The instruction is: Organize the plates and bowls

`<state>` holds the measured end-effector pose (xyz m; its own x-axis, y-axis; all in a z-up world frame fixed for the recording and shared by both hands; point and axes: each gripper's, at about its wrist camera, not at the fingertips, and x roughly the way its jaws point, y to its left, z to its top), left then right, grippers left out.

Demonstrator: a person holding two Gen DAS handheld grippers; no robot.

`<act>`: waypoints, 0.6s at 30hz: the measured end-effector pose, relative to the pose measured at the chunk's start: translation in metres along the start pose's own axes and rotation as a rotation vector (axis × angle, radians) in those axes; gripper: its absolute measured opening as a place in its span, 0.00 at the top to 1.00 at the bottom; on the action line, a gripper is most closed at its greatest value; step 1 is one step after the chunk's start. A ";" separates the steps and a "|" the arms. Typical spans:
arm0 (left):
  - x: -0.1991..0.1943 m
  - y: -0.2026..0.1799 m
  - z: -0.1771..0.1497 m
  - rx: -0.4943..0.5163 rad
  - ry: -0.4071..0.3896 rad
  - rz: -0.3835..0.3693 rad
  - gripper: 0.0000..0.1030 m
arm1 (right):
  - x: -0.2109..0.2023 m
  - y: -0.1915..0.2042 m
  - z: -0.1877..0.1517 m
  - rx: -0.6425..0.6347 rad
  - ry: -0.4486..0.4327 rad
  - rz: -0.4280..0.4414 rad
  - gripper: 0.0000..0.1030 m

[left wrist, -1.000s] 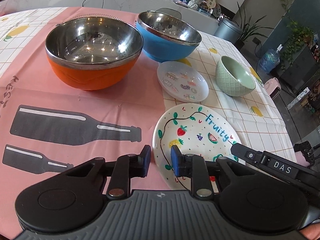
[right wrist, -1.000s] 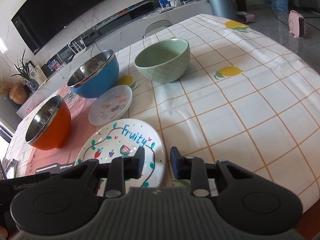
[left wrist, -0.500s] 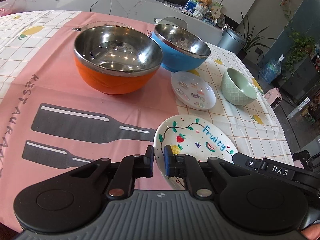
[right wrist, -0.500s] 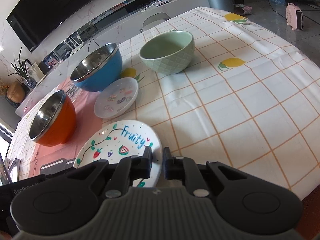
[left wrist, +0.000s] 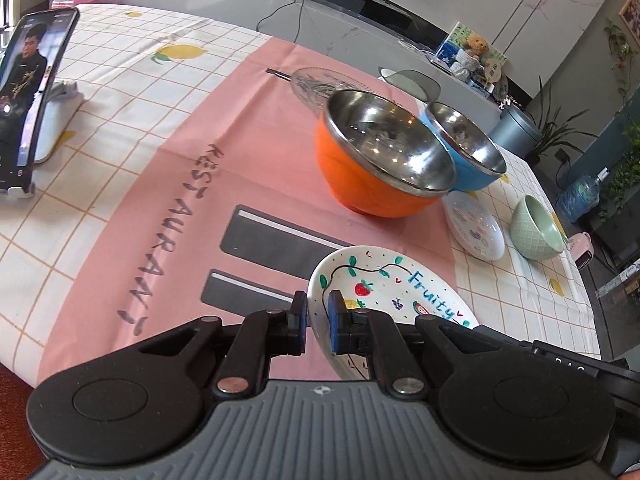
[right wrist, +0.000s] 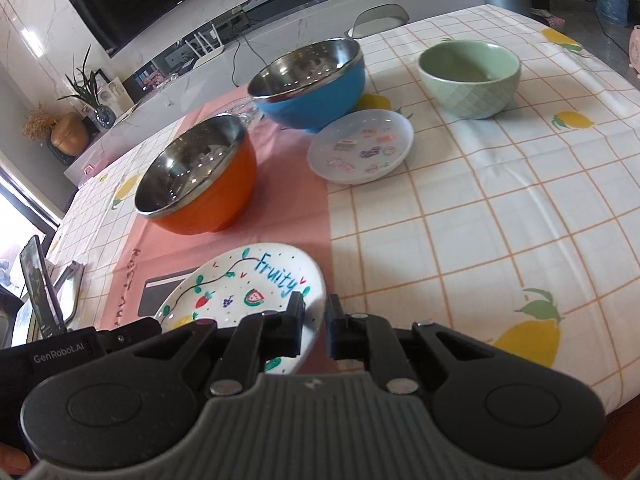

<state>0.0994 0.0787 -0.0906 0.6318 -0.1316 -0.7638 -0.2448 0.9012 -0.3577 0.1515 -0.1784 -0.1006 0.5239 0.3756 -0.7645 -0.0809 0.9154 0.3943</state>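
Gripping the Fruity plate (left wrist: 384, 280) from both sides, lifted clear of the bench (left wrist: 120, 128) and tilted. In the left wrist view, going left to right: phone (left wrist: 28, 92) propped upright at 9 o'clock; pink runner (left wrist: 200, 184) lettered RESTAURANT down the middle; left gripper (left wrist: 318, 322) at 6 o'clock, fingers (left wrist: 335, 322) nearly closed, pinching the plate's left rim between them. Orange bowl (left wrist: 380, 160) at 1 o'clock with steel lining, blue bowl (left wrist: 468, 148) just behind it toward 2 o'clock, rims apparently touching. Small white saucer (left wrist: 474, 226) at 3 o'clock just beside the orange bowl, then green bowl (left wrist: 538, 228) farther right, apart from it.

In the right wrist view: right gripper (right wrist: 316, 328) at 6 o'clock, fingers (right wrist: 295, 322) narrowly parted around the plate's right rim, one above and one below; contact with the lower one hard to tell. Orange bowl (right wrist: 200, 180) at 10 o'clock, blue bowl (right wrist: 312, 84) at 12, saucer (right wrist: 360, 150) just below it, green bowl (right wrist: 470, 76) at 1 o'clock on the checked cloth (right wrist: 500, 220).
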 end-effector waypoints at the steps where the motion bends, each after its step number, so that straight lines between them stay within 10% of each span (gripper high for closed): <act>1: -0.001 0.005 -0.001 -0.008 -0.002 0.008 0.89 | 0.002 0.005 -0.001 -0.008 0.006 0.004 0.91; 18: 0.011 0.009 -0.003 0.061 0.038 0.063 0.84 | 0.025 0.030 -0.004 -0.090 0.052 -0.043 0.87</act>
<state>0.1019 0.0839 -0.1039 0.5881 -0.0887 -0.8039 -0.2373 0.9313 -0.2763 0.1584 -0.1413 -0.1102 0.4837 0.3409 -0.8061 -0.1369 0.9392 0.3151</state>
